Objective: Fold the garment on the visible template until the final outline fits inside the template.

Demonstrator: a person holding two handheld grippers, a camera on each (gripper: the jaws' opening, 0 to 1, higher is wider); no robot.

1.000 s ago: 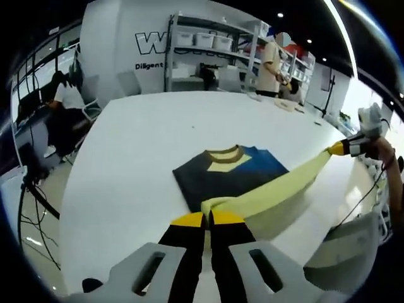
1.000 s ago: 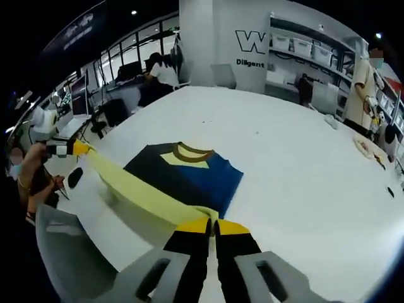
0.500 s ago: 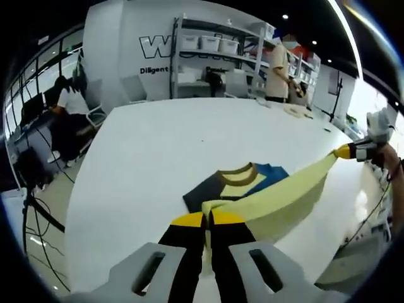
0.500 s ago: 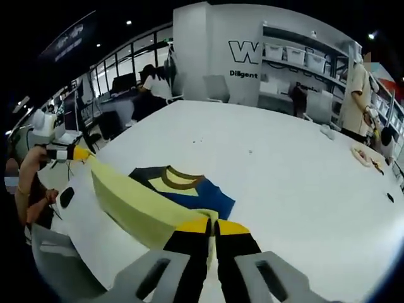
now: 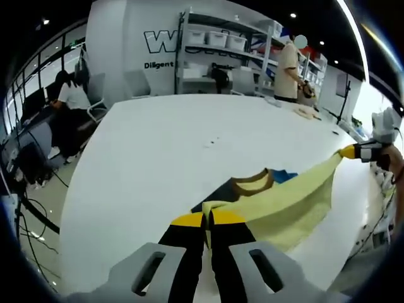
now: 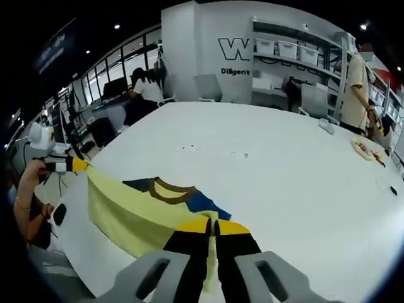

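Above the white table (image 5: 139,164), the garment (image 5: 287,202) is held up by its pale yellow edge, so that most of its dark and blue body is hidden and no template can be made out. In the left gripper view the left gripper (image 5: 207,219) is clamped on one corner, with the right gripper (image 5: 351,151) pinching the far corner. In the right gripper view the right gripper (image 6: 211,226) is closed on its corner, the left gripper (image 6: 74,165) is seen at the other end, and the brown collar (image 6: 169,191) lies on the table behind the raised edge.

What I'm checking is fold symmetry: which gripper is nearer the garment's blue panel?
Right. The right gripper sits beside the blue panel; the left gripper holds the hem at its far end, by the navy side.
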